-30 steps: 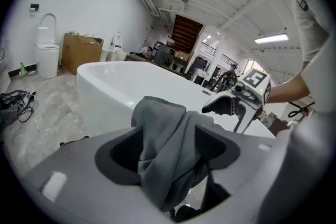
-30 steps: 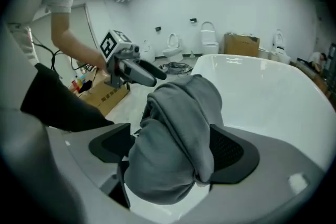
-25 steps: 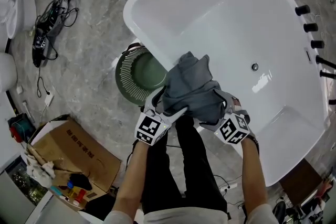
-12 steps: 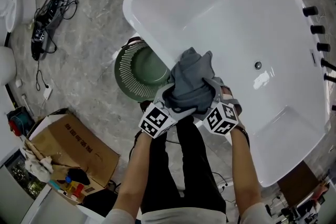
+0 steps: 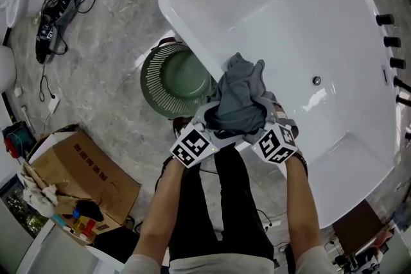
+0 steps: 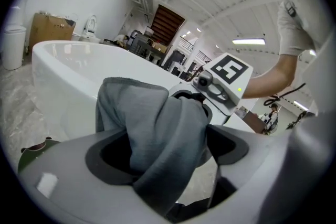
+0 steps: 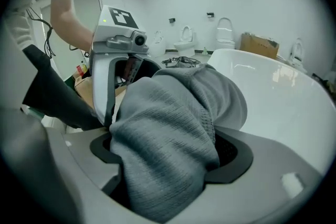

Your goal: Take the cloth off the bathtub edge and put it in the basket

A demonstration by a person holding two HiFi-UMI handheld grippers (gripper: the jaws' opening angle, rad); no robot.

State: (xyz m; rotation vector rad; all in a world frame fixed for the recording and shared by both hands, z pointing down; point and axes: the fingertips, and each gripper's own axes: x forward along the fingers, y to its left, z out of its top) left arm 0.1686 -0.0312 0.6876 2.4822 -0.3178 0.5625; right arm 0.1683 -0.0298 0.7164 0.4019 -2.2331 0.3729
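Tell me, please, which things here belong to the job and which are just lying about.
Job: crumpled grey fabric cloth; white bathtub; round green slatted basket.
Lying about: brown cardboard box; tangled black cables; black tap fittings.

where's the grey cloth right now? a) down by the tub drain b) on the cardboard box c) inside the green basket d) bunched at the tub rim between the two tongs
d: the cloth is bunched at the bathtub rim, with folds between the jaws of the left tongs, which have just been opening, and the right tongs, which have just been closing. The basket has no cloth in it.
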